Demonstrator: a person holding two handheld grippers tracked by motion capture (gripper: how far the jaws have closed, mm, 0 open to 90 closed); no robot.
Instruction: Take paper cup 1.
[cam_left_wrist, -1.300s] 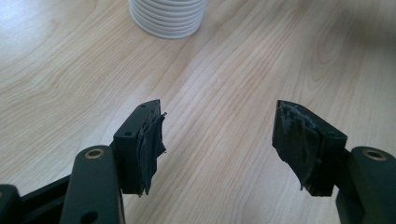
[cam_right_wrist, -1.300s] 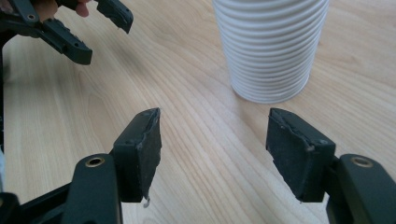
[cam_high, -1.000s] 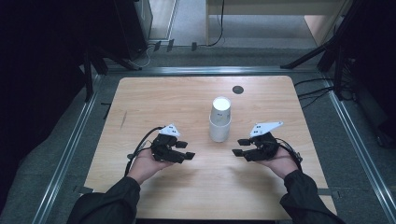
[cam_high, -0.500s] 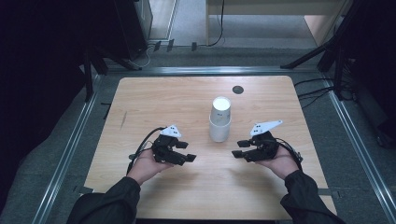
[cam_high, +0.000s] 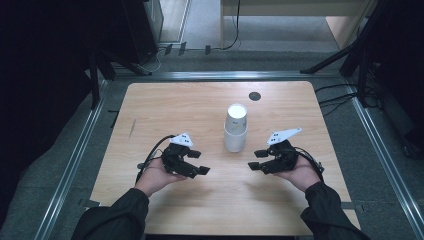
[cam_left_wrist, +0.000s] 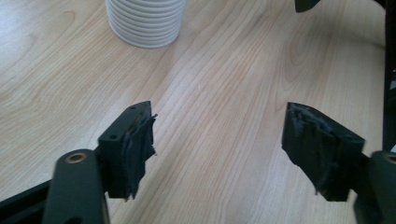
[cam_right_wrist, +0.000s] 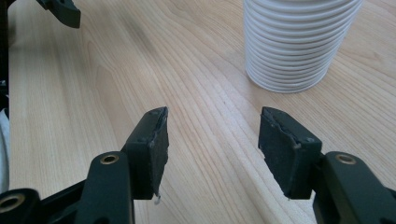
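Left gripper (cam_high: 196, 162) has just been opening, nothing between its jaws; right gripper (cam_high: 258, 159) also gapes empty. Cup stack (cam_high: 236, 127) stands upright mid-surface between them. I risk toppling it with an off-centre nudge; it's tall and light.

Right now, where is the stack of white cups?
In the high view the cups stand upright mid-table, between the left tongs and right tongs, touching neither.
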